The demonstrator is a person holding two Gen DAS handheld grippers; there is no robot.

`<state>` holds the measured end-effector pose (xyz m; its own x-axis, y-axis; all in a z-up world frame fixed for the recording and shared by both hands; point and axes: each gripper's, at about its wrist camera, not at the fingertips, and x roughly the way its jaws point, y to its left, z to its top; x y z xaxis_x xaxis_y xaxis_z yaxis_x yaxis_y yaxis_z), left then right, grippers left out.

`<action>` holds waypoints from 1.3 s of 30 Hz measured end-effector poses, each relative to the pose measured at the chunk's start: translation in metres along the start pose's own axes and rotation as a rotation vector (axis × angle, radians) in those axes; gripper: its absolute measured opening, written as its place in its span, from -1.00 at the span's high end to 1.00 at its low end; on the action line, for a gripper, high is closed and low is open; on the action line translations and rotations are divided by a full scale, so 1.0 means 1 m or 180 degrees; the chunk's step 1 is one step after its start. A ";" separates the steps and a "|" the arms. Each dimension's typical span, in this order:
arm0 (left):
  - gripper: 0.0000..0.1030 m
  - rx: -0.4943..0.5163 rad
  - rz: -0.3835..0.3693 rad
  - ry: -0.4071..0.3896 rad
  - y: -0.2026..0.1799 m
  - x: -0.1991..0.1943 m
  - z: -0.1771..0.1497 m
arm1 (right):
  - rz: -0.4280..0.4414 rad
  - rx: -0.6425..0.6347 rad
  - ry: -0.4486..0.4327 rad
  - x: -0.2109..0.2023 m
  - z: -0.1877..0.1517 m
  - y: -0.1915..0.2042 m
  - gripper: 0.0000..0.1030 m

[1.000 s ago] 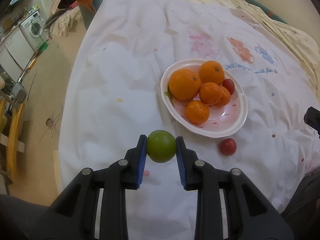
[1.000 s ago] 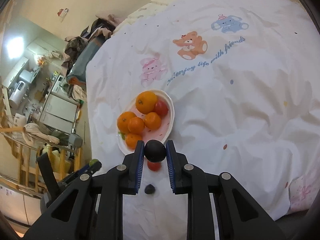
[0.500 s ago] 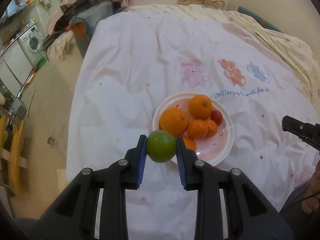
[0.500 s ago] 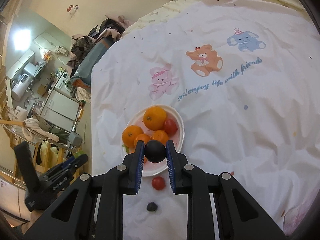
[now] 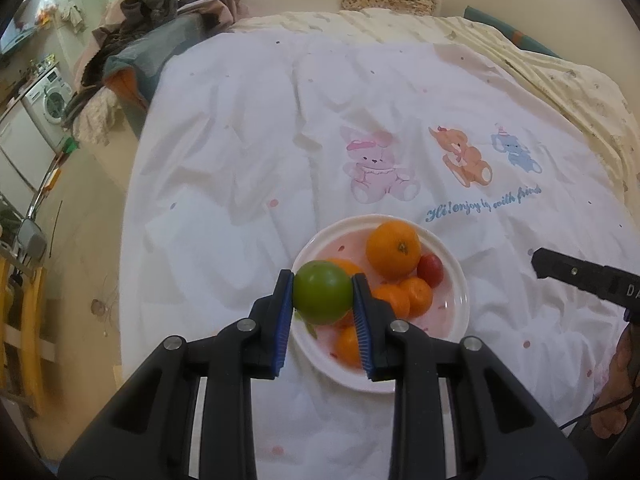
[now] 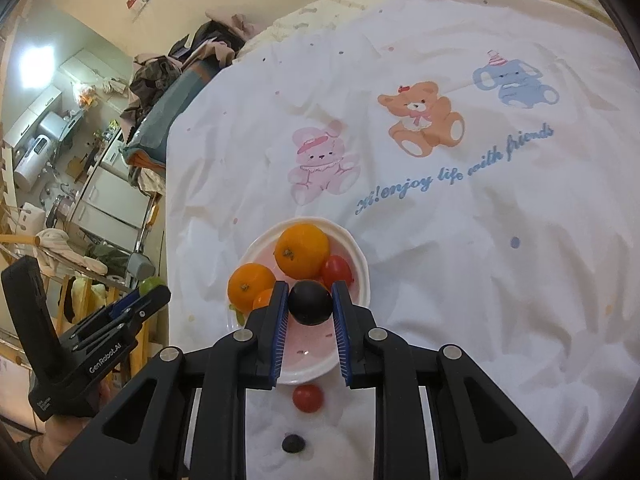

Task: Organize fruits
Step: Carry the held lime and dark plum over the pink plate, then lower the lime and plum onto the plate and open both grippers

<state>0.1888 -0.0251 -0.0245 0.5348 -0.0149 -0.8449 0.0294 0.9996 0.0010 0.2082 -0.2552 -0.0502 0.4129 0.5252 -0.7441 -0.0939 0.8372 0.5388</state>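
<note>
My left gripper is shut on a green round fruit and hangs over the near left rim of the white plate. The plate holds several oranges and a small red fruit. My right gripper is shut on a dark round fruit, above the near part of the same plate. On the cloth just in front of the plate lie a red fruit and a small dark fruit. The left gripper also shows at the left edge of the right wrist view.
The plate sits on a white bedspread printed with cartoon animals. A pile of clothes lies at the far left corner of the bed. The floor drops off along the left edge. A hand holds the right gripper's handle.
Both grippers have moved in over the plate with their fruits still held; the plate now lies directly under the fingertips in both views.
</note>
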 end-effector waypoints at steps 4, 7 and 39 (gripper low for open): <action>0.52 0.0008 -0.0088 0.0082 -0.002 0.021 0.004 | 0.0037 0.0108 0.0258 0.027 0.006 -0.012 0.55; 0.52 0.0047 -0.0136 0.0067 -0.003 0.032 -0.003 | 0.0124 0.0331 0.0443 0.047 0.007 -0.025 0.55; 0.52 -0.0016 -0.0388 0.0549 -0.025 0.093 0.017 | 0.0033 0.0610 0.0480 0.058 0.011 -0.041 -0.10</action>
<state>0.2520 -0.0519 -0.0941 0.3749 -0.1315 -0.9177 0.0805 0.9908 -0.1091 0.2457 -0.2605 -0.1111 0.2715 0.5625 -0.7809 0.0821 0.7949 0.6011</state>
